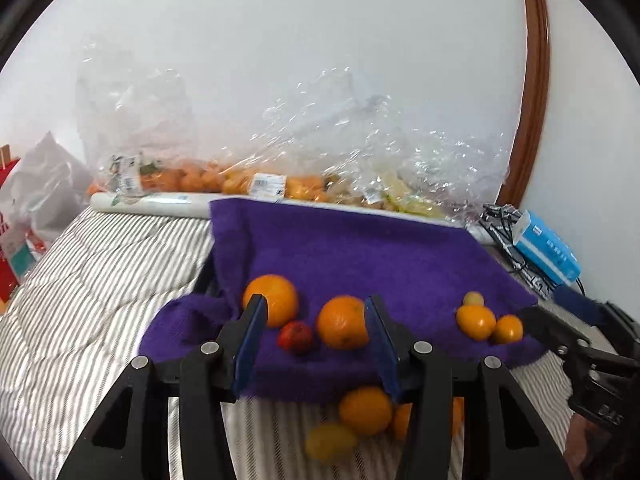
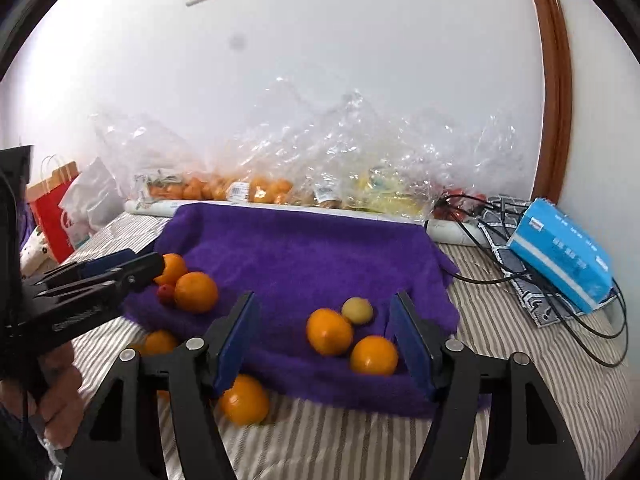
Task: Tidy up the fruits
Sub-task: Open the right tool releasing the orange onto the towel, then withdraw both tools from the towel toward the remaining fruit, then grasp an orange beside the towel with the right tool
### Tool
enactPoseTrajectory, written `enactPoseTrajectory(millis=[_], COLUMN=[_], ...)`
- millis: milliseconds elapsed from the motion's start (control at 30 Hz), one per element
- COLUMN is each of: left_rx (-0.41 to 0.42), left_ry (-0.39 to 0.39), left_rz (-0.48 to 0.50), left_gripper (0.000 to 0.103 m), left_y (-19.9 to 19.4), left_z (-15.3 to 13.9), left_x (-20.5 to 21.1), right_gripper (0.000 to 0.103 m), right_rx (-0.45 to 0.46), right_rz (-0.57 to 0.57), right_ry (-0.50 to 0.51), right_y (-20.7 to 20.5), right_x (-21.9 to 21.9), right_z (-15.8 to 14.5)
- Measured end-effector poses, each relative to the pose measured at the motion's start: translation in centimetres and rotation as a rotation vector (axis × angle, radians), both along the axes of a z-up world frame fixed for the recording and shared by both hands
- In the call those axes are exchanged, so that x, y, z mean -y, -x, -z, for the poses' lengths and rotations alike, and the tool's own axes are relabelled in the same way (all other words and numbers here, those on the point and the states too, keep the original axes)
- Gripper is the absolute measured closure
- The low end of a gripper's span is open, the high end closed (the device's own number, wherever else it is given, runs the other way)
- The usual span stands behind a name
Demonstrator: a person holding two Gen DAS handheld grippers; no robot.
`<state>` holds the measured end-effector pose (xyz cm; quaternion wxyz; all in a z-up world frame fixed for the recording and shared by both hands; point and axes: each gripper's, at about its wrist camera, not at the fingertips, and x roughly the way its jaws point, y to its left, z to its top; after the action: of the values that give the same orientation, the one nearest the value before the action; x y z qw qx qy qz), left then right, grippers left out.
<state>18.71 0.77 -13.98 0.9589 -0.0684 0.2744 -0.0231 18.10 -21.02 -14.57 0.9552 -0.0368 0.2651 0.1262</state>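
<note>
Closest fruit: We see loose round oranges (image 1: 365,410) on the striped grey-and-white bedspread (image 1: 80,320), at 6 o'clock from the fuzzy purple towel (image 1: 360,248). A blurry yellow fruit (image 1: 330,440) sits just beside them.

Left gripper: Our black left gripper with blue pads (image 1: 316,340) has its jaws spread apart. Nothing is pinched between them.

Right gripper: Our black right gripper with blue pads (image 2: 324,344) is spread wide too, and holds nothing.

Fruit on the towel, left side: Two big oranges (image 1: 344,322) and one small red fruit (image 1: 296,336) sit near each other at about 8 o'clock on the towel.

Fruit on the towel, right side: Two small oranges (image 2: 330,332) and a little pale yellow fruit (image 2: 357,311) huddle at about 4 o'clock.

How they will handle: We think the oranges are firm and a bit heavy, and they will roll away easily. We would squeeze each one across its fat middle. The small red one looks softer, so we would pinch it gently.

Far away: Crinkly clear plastic bags (image 2: 280,160) full of more oranges lie at 12 o'clock, against the white wall (image 2: 360,60).

Off to the side: A blue tissue box (image 2: 560,252) sits at 3 o'clock.
</note>
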Motion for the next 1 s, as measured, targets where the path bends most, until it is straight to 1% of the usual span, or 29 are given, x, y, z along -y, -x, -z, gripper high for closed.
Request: enactPoseTrajectory(millis=[67,167,300,400,467,567,633,700,733,833,1000], left_rx=[-0.001,-0.010,-0.028,-0.040,-0.051,-0.060,-0.066,-0.075,-0.083,-0.107,-0.115], left_ry=[0.005,0.000,0.007,0.026,0.023,0.021,0.022,0.032,0.034,0.021,0.010], left_rz=[-0.010,-0.021,-0.045,-0.067,-0.083,-0.095,-0.103,-0.109,-0.102,-0.072,-0.028], left_gripper=[0.051,0.051,0.051,0.051,0.051,0.050,0.050,0.050,0.050,0.050,0.050], left_y=[1.0,2.5,4.5,5.6,6.2,6.9,7.1,7.0,6.8,6.4,6.1], left_z=[0.1,0.2,0.5,0.6,0.8,0.9,1.0,1.2,1.3,1.5,1.6], left_x=[-0.6,-1.6,-3.3,-4.7,-5.3,-5.9,-6.3,-6.6,-6.6,-6.1,-5.4], right_gripper=[0.031,0.027,0.026,0.026,0.027,0.031,0.046,0.055,0.057,0.057,0.057], right_rx=[0.016,0.005,-0.076,-0.104,-0.125,-0.150,-0.170,-0.198,-0.209,-0.223,-0.253], right_rz=[0.017,0.019,0.006,0.025,0.025,0.024,0.022,0.011,0.007,-0.008,-0.013], right_ry=[0.025,0.016,-0.004,0.008,0.005,-0.003,0.003,0.007,0.008,0.021,0.046], right_y=[1.3,3.1,4.5,5.3,5.6,5.4,5.0,4.5,4.3,3.3,1.5], right_x=[-0.4,-0.5,-0.8,-1.3,-1.5,-1.8,-2.1,-2.5,-2.7,-3.2,-3.8], right_z=[-0.3,-0.5,0.0,0.7,1.2,2.0,2.4,2.8,3.0,3.4,4.2])
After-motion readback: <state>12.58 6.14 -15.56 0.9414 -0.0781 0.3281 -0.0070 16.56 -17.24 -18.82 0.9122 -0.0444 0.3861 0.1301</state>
